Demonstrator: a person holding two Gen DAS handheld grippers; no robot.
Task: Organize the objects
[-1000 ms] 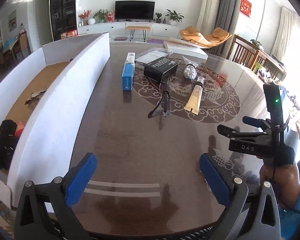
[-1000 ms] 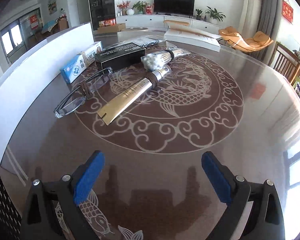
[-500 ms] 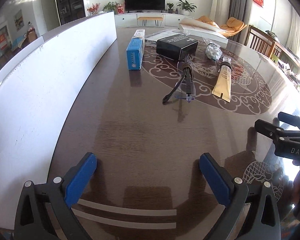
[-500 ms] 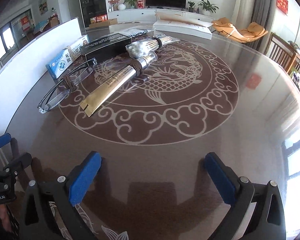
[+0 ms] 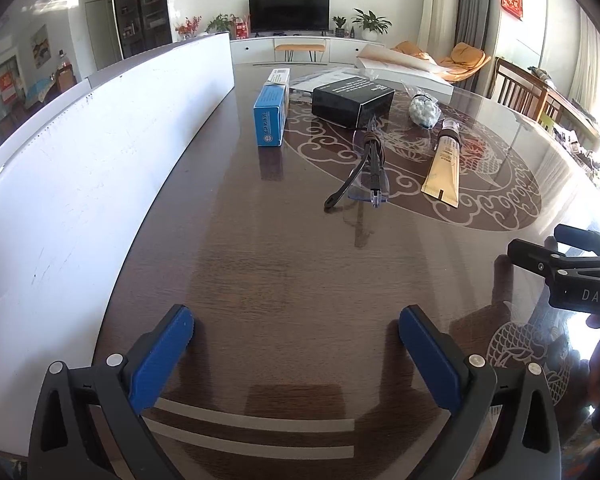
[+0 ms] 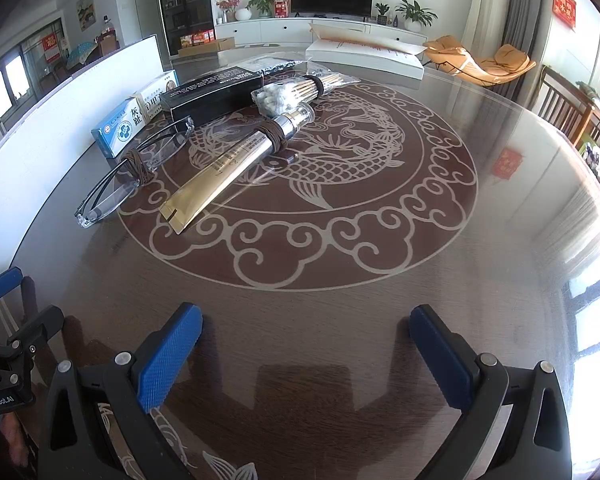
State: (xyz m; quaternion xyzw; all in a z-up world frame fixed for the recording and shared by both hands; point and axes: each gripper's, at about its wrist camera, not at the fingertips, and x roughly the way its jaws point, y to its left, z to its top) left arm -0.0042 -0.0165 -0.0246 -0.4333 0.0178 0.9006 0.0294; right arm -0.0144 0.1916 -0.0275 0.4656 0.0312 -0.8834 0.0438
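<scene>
On the dark round table (image 5: 284, 280) lie a blue and white box (image 5: 271, 114), a black box (image 5: 352, 101), a bundle of cotton swabs (image 5: 423, 109), a gold tube (image 5: 444, 168) and folded glasses (image 5: 370, 172) wrapped with a brown band. The right wrist view shows the same glasses (image 6: 134, 168), gold tube (image 6: 236, 164), swabs (image 6: 288, 94), black box (image 6: 216, 96) and blue box (image 6: 134, 120). My left gripper (image 5: 296, 356) is open and empty over the near table. My right gripper (image 6: 304, 356) is open and empty, well short of the objects.
A long white carton wall (image 5: 100, 168) runs along the table's left side. A flat white box (image 6: 364, 54) lies at the far edge. The right gripper's body (image 5: 572, 272) shows at the right of the left wrist view. Chairs (image 5: 532, 96) stand at the far right.
Both grippers have moved forward and lower toward the objects. The left view swung off the carton's inside onto the table. Both stayed open.
</scene>
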